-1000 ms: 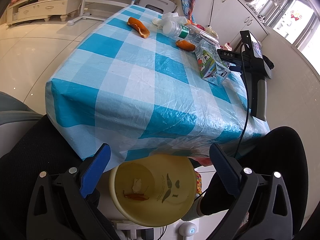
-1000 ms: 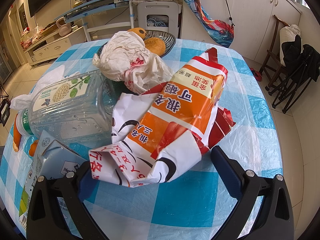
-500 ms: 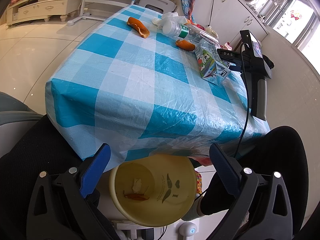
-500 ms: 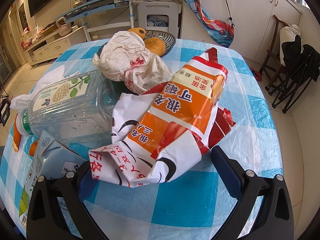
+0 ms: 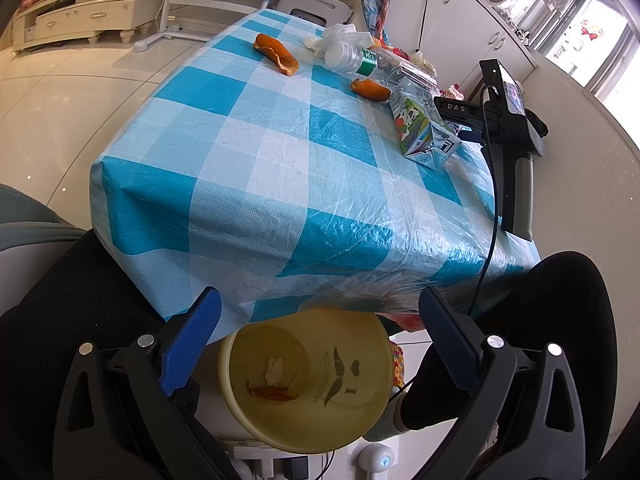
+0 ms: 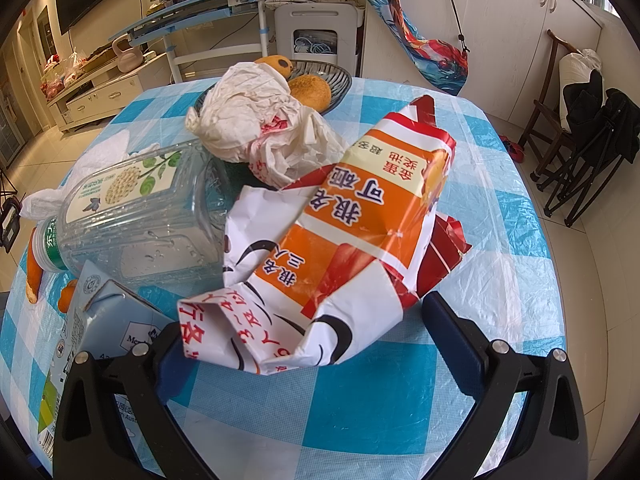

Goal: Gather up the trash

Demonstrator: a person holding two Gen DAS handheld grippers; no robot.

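My left gripper (image 5: 316,320) is open and empty, hanging over a yellow trash bin (image 5: 308,380) below the table's near edge; the bin holds a peel and a paper scrap. On the checked table lie orange peels (image 5: 276,54), a plastic bottle (image 5: 352,58) and a milk carton (image 5: 420,128). My right gripper (image 6: 304,332) is open, its jaws standing either side of the near end of an orange and white snack wrapper (image 6: 340,248). Beside the wrapper lie the clear bottle (image 6: 136,220), a crumpled white bag (image 6: 260,128) and the milk carton (image 6: 104,320).
The right gripper's body (image 5: 512,136) shows in the left wrist view at the table's right edge, its cable hanging down. A dish with buns (image 6: 312,84) stands at the table's far side. My knees flank the bin. A folding chair (image 6: 580,128) stands right.
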